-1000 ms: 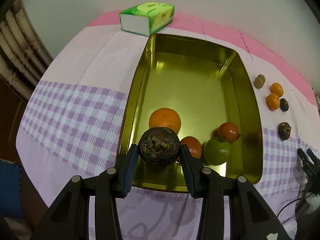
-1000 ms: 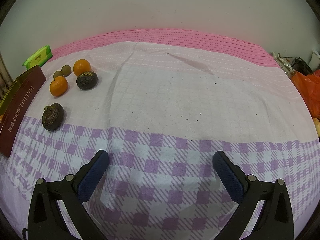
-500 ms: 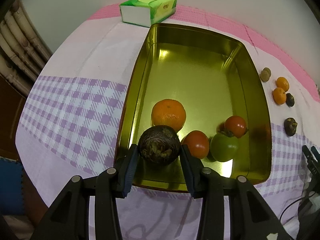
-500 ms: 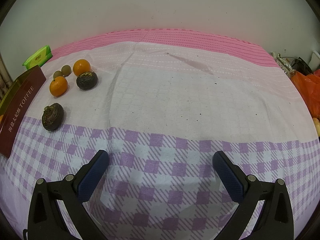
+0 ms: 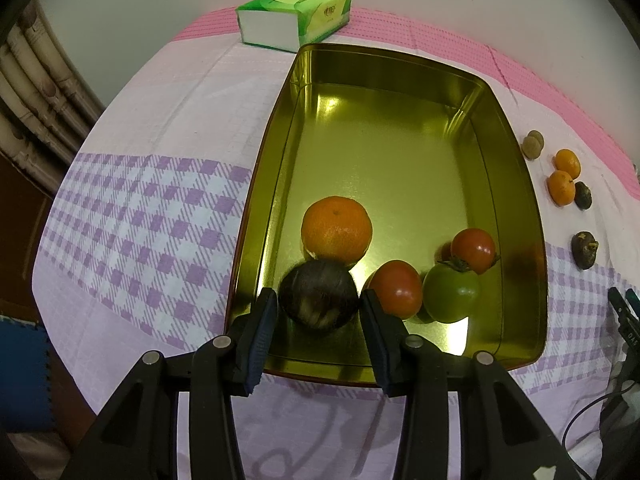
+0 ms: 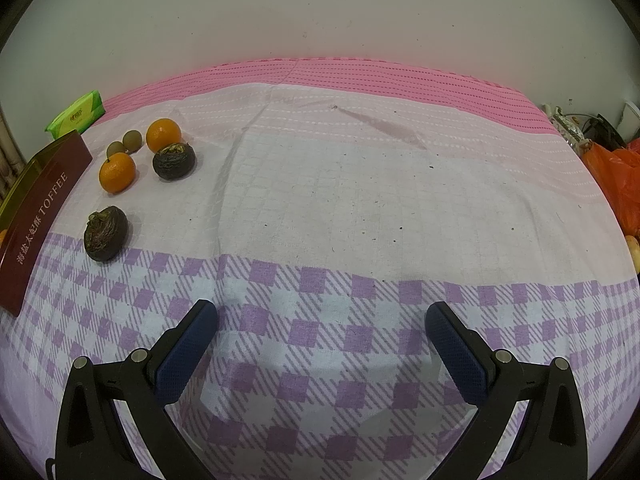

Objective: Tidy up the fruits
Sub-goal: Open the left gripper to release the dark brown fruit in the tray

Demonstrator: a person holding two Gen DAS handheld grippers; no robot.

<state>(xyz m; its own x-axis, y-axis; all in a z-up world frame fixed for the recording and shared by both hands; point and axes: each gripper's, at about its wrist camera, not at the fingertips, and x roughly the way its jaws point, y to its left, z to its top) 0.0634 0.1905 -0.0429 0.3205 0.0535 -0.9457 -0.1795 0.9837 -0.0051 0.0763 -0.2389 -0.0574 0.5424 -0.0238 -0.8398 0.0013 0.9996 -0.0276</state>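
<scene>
My left fingers (image 5: 318,308) are narrowed around a dark brown fruit (image 5: 319,294), with a blue pad on each flank of it, holding it over the near end of the gold tin (image 5: 264,184). Just past that fruit, inside the tin, sits a large orange (image 5: 337,229), and to the right of my left fingers lie a red tomato (image 5: 396,289), a green tomato (image 5: 451,293) and a second red tomato (image 5: 473,250), bunched together. A green tissue pack (image 5: 296,16) lies beyond the tin's far end. My right fingers (image 6: 321,330) stand wide with nothing between them, above the purple-checked cloth (image 6: 320,340) that covers the desk. Ahead and to their left, beside the tin's maroon wall, wait two small oranges (image 6: 117,172), two dark fruits (image 6: 105,233) and a pair of little brown-green ones (image 6: 132,140).
</scene>
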